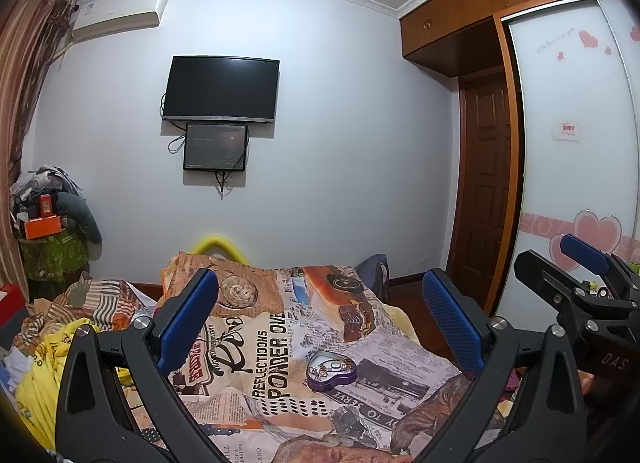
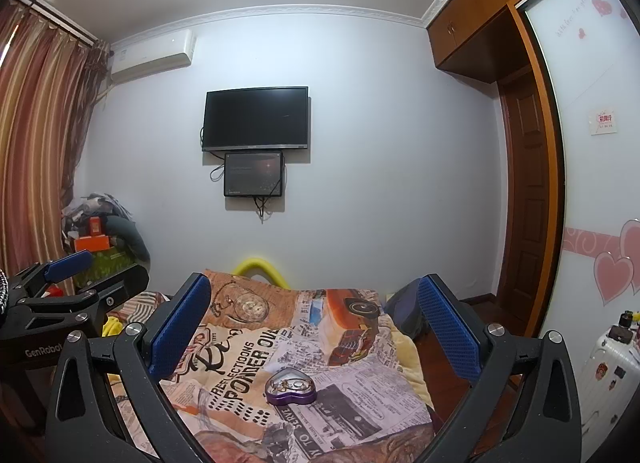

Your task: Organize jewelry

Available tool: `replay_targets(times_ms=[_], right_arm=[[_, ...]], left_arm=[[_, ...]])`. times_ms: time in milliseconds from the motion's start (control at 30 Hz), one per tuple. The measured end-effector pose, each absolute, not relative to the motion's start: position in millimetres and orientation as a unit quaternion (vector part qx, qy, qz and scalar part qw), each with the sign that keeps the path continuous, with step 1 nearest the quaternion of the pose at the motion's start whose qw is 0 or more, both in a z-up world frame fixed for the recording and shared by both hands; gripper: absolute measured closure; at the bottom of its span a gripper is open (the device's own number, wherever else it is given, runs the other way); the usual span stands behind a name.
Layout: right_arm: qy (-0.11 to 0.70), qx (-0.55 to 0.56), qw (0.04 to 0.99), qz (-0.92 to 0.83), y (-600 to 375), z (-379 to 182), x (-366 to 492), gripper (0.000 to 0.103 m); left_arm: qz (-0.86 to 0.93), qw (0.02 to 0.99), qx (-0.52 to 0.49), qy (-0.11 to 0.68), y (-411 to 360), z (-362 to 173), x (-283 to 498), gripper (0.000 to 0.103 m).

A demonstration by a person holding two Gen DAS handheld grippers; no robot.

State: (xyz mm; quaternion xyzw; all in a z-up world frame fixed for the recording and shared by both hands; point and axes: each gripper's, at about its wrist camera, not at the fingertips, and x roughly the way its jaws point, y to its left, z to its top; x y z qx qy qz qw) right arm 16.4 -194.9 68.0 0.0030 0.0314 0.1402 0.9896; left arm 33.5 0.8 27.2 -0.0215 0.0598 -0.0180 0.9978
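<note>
A purple heart-shaped jewelry box [image 1: 331,371] lies open on the printed bedspread [image 1: 260,347], with chains and small pieces inside it. It also shows in the right wrist view [image 2: 291,387]. My left gripper [image 1: 320,303] is open and empty, held above and behind the box. My right gripper [image 2: 314,307] is open and empty, also short of the box. The right gripper shows at the right edge of the left view [image 1: 576,267]; the left gripper shows at the left edge of the right view [image 2: 80,275].
A pile of clothes [image 1: 44,347] lies left of the bedspread. A wall TV [image 1: 221,89] hangs ahead, with a wooden door [image 1: 486,183] and a wardrobe [image 1: 576,123] to the right. A white suitcase [image 2: 608,367] stands at the right. Curtains [image 2: 36,143] hang at the left.
</note>
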Motion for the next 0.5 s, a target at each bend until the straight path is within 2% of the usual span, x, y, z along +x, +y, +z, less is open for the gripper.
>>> replay_targets(times_ms=[500], right_arm=[[0.040,0.005,0.989,0.139,-194.9,63.7,23.9,0.000]], left_arm=[[-0.026,0.997,-0.017,0.072,1.2,21.5,43.5,0.000]])
